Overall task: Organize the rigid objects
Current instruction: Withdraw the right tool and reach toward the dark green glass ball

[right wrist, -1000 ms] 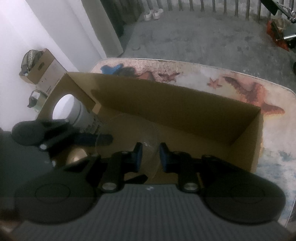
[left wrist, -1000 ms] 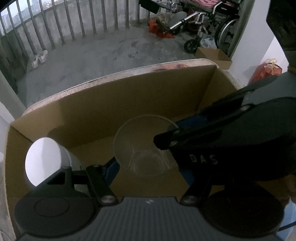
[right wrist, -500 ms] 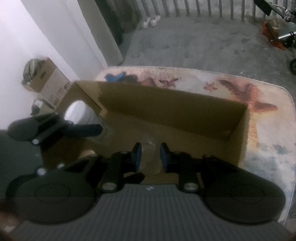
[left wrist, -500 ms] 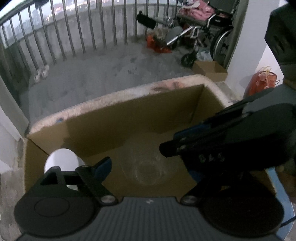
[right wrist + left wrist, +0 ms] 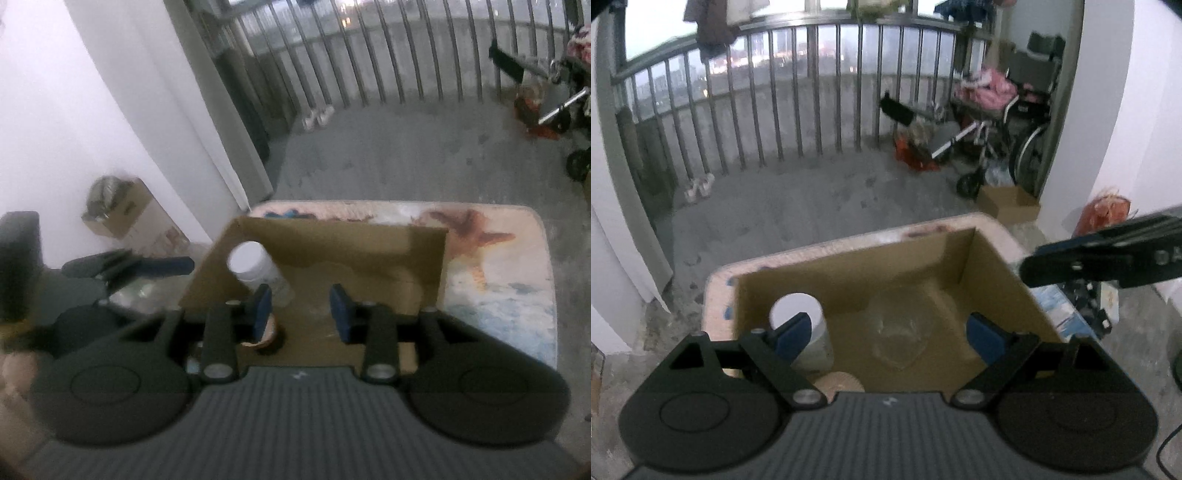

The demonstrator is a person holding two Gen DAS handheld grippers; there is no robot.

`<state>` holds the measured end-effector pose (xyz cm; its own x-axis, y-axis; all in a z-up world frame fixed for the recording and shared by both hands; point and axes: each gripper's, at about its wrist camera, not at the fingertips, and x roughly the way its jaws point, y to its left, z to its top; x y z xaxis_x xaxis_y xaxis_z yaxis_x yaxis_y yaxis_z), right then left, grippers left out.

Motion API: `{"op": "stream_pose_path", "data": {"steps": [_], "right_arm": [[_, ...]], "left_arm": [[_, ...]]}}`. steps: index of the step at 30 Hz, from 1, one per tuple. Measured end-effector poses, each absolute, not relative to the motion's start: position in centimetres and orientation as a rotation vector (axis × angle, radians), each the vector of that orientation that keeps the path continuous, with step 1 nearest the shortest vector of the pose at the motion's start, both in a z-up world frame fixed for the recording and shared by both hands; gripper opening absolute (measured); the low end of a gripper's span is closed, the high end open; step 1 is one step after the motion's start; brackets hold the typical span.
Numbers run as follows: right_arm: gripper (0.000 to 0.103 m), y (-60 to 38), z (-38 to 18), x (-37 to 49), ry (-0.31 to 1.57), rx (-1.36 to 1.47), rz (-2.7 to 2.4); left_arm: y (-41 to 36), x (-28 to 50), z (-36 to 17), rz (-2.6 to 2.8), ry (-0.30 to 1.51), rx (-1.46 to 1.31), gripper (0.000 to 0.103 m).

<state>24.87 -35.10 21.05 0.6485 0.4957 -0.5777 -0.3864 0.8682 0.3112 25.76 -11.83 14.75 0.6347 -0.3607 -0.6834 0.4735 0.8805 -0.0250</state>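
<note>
Left wrist view shows the low table with a faded sea-and-starfish printed top (image 5: 849,242), and on it the open brown cardboard box (image 5: 993,266) that fills most of the top, its far wall running along the table's far edge. Inside the box, the clear plastic cup (image 5: 899,334) lies on the floor near the middle, faint and blurred, with nothing gripping it. A white cylindrical plastic jar (image 5: 803,314) stands in the box's left corner, and a round tan disc-shaped object (image 5: 840,382) sits by the near wall; what it is cannot be told. A second ago the cup was between the left gripper's pads while the right gripper pinched its rim; now both tools are higher and farther back from the box. The left gripper (image 5: 890,332) has just been opening and its jaws stand wide apart with only air between the pads, the cup well below them. In the right wrist view the right gripper (image 5: 301,312) has also just been opening, its jaws at a moderate gap and empty. From the left camera it shows only as a dark arm off the box's right side. Judging from this, the cup's placement is done and both hands are free for the next rigid object.
</note>
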Motion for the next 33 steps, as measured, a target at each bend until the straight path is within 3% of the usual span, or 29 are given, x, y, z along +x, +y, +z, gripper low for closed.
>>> {"op": "stream_pose_path", "data": {"steps": [7, 13, 22, 33], "right_arm": [[0.042, -36.4, 23.1, 15.1, 0.588, 0.215, 0.524], [0.044, -36.7, 20.7, 7.7, 0.556, 0.291, 0.551], [0.047, -33.6, 13.8, 1.6, 0.592, 0.378, 0.581], [0.047, -30.5, 7.0, 3.2, 0.687, 0.443, 0.499]], "left_arm": [[-8.5, 18.8, 18.2, -0.485, 0.647, 0.135, 0.094], [-5.5, 13.0, 18.0, -0.476, 0.605, 0.119, 0.095], [-2.0, 7.3, 12.5, -0.436, 0.628, 0.128, 0.095], [-1.0, 6.4, 4.9, -0.438, 0.737, 0.154, 0.095]]}}
